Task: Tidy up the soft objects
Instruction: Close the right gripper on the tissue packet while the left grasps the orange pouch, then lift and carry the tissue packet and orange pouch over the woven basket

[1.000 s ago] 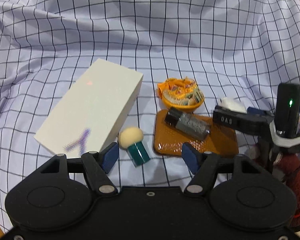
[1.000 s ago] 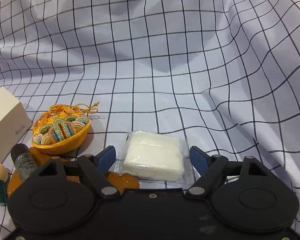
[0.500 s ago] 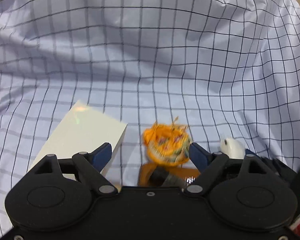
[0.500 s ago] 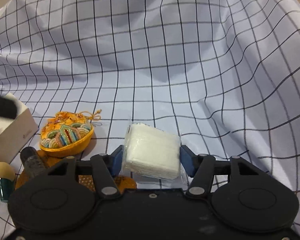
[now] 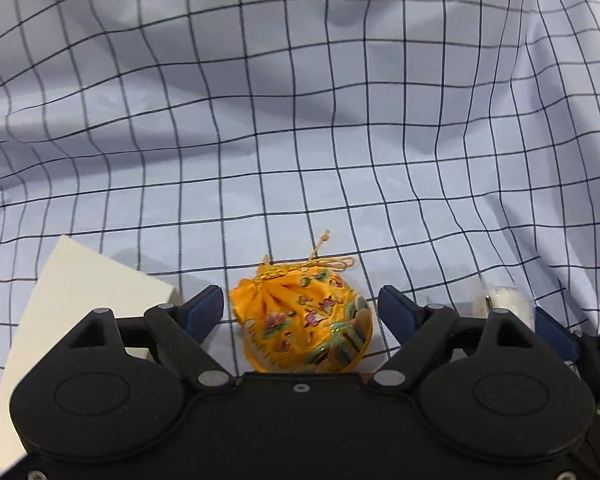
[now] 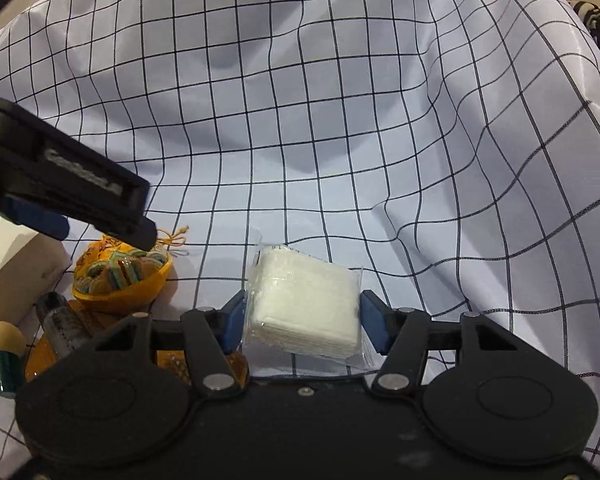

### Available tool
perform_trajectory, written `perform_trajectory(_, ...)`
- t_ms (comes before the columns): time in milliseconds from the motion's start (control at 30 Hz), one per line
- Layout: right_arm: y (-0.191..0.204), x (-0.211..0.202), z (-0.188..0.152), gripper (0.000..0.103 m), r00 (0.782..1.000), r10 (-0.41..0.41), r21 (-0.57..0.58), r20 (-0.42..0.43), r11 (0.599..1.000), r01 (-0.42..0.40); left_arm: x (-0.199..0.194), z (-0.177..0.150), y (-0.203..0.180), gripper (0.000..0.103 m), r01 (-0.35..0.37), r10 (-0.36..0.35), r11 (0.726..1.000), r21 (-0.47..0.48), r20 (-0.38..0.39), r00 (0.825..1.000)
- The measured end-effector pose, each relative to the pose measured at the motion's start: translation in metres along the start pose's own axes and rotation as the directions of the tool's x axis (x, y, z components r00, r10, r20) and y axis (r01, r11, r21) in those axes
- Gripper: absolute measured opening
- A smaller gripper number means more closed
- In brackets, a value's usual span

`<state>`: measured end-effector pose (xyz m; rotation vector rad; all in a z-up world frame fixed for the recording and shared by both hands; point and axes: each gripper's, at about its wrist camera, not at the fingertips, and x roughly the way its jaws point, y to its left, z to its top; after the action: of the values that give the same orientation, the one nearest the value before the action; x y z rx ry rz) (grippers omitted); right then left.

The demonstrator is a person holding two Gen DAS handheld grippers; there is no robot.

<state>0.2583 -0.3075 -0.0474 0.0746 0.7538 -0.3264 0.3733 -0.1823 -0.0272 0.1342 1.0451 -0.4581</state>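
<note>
A second ago the left gripper (image 5: 300,312) stood back over a sponge applicator, a vial and an orange mat with its fingers closer together; now it has moved in over the orange embroidered drawstring pouch (image 5: 304,320), which sits between its blue pads. The pads stand apart with a gap on each side of the pouch, touching nothing. In that view the mat, the vial and the applicator have dropped out of sight below the gripper body.

The right gripper (image 6: 302,322) had its fingers spread wide around the pack of white cotton pads (image 6: 304,308) a second ago; now both pads press on the pack's sides and it is clamped between them, tilted, clear of the checked cloth (image 6: 340,120).

Counted across both views: one pouch, one pack of cotton pads, one white box (image 5: 80,296), one orange mat (image 6: 44,356), one dark vial (image 6: 62,324) lying on the mat, one sponge applicator (image 6: 5,350) with a green base. The pouch lies just beside the box's corner, near the cloth's near edge; the pack is to its right.
</note>
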Motion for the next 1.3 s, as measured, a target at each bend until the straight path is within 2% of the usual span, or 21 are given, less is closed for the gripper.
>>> perform_trajectory(233,0.000,0.002,-0.006,0.058,1.000,0.007,0.001,-0.011,1.000,-0.007,0.018,0.000,-0.013,0.080,-0.005,0.006,0.999,0.036,-0.032,0.999)
perform_trajectory(600,0.000,0.001,-0.009,0.058,1.000,0.011,0.001,-0.014,1.000,-0.011,0.035,0.001,-0.019,0.081,-0.059,0.062,0.996,0.069,-0.048,0.997)
perform_trajectory(800,0.001,-0.001,-0.009,0.058,1.000,0.013,-0.001,-0.013,1.000,-0.013,0.027,0.003,-0.011,0.082,-0.036,0.036,0.999,0.011,-0.023,0.999)
perform_trajectory(900,0.001,-0.001,-0.009,0.058,1.000,0.015,-0.002,-0.013,1.000,-0.015,0.028,0.005,-0.008,0.089,-0.042,0.042,0.999,0.008,-0.030,0.999)
perform_trajectory(967,0.001,-0.001,-0.009,0.058,1.000,0.016,-0.002,-0.012,1.000,-0.016,0.031,0.004,-0.008,0.089,-0.053,0.053,0.998,0.017,-0.038,0.998)
perform_trajectory(1133,0.001,0.000,-0.009,0.058,1.000,0.017,-0.006,-0.014,1.000,-0.018,0.043,0.004,-0.002,0.089,-0.021,0.019,1.000,-0.012,-0.087,0.996)
perform_trajectory(1300,0.001,0.000,-0.010,0.058,1.000,0.016,-0.009,-0.015,1.000,-0.016,0.046,0.003,-0.005,0.084,-0.023,0.022,1.000,-0.014,-0.077,0.997)
